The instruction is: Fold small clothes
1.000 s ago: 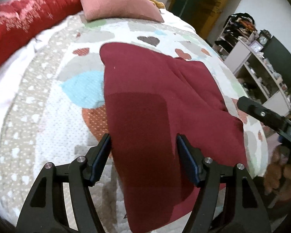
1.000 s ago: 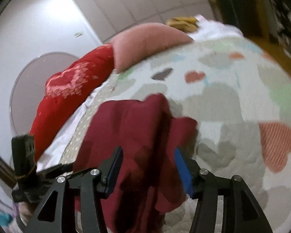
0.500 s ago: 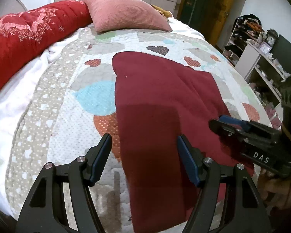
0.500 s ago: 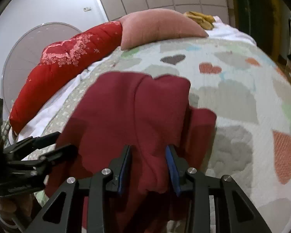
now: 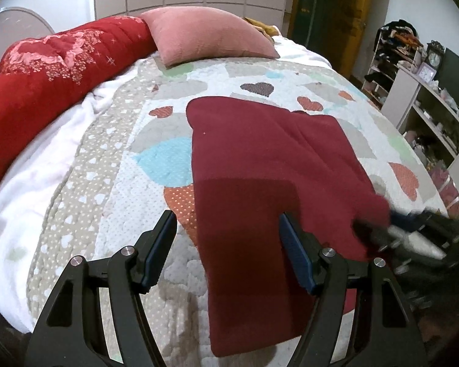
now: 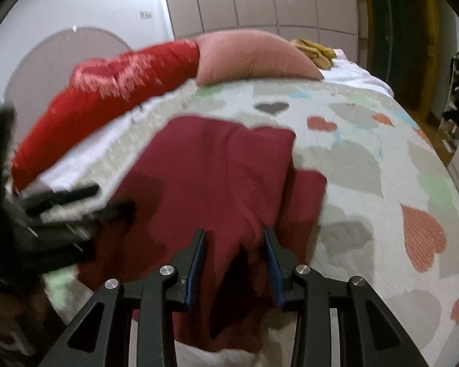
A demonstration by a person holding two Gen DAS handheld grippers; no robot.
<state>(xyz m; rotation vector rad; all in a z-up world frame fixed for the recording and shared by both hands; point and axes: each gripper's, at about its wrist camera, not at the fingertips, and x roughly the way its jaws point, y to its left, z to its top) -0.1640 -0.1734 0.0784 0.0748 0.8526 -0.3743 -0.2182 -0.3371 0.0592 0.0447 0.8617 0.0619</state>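
Right hand-held gripper pinching maroon garment on quilt; left hand-held gripper wide

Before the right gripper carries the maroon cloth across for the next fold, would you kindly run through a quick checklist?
1. Right gripper has fabric between its fingers: ok, though whether the grip is firm, cannot tell.
2. Left gripper open, clamping nothing: ok.
3. Maroon cloth lying flat on the quilt: not ok, its right side is bunched and lifted.
4. Pink pillow apart from the cloth: ok.
5. Near hem aligned: cannot tell, blurred.
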